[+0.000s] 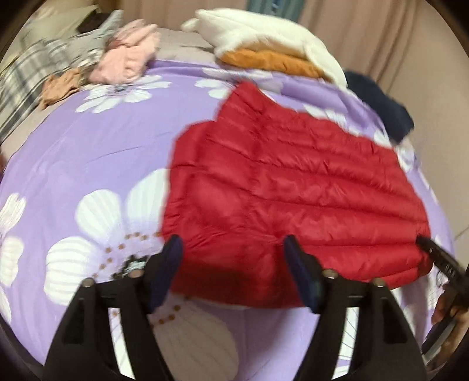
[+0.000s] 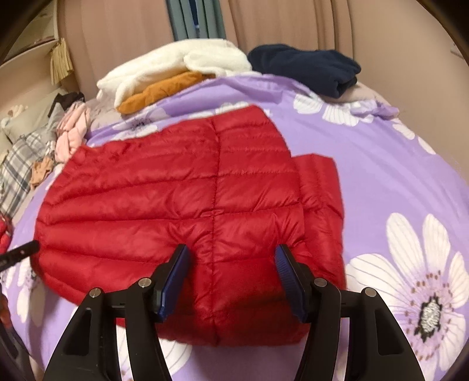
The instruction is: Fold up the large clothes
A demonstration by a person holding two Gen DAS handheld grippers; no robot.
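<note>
A red jacket (image 2: 187,211) lies flat on the bed (image 2: 381,181), both grippers (image 1: 233,258) (image 2: 231,263) released above its near hem; puffy, light, probably slippery, best pinched at hem corners.

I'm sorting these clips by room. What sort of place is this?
Most likely a bedroom. The red puffer jacket lies on a bed with a purple floral cover, other clothes are piled at its far edge, and beige curtains hang behind.

Left gripper (image 1: 233,246), jaws apart, hovers over the red quilted jacket (image 1: 293,187) on the floral bedspread (image 1: 88,164).
</note>
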